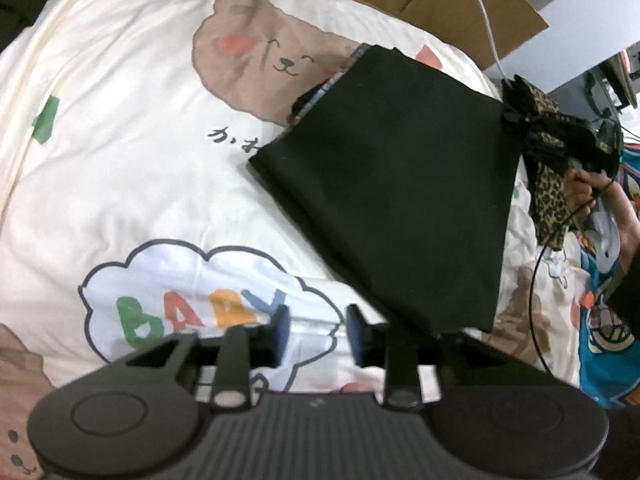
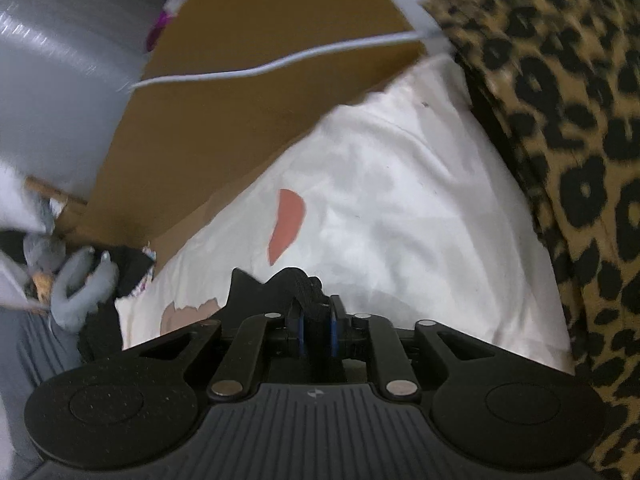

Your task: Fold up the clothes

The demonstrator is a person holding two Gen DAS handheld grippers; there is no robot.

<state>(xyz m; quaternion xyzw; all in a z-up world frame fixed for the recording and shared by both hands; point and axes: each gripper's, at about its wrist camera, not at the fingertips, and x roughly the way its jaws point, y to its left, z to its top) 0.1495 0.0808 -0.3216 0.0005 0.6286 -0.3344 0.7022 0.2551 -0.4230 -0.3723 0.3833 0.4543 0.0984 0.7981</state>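
Item I log: folded black garment (image 1: 396,200) — flat, squared, on the cartoon-print bedsheet (image 1: 120,140). My left gripper (image 1: 316,338) hangs part-open, empty, just beside it. Right gripper (image 2: 316,330) pinches leopard-print cloth (image 2: 568,160) by its black strap (image 2: 298,280) — rest blurred, cropped.

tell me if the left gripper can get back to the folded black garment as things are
Probably yes. The left gripper stands open and empty over the bedsheet, and the folded black garment lies just beside it, its near corner uncovered.
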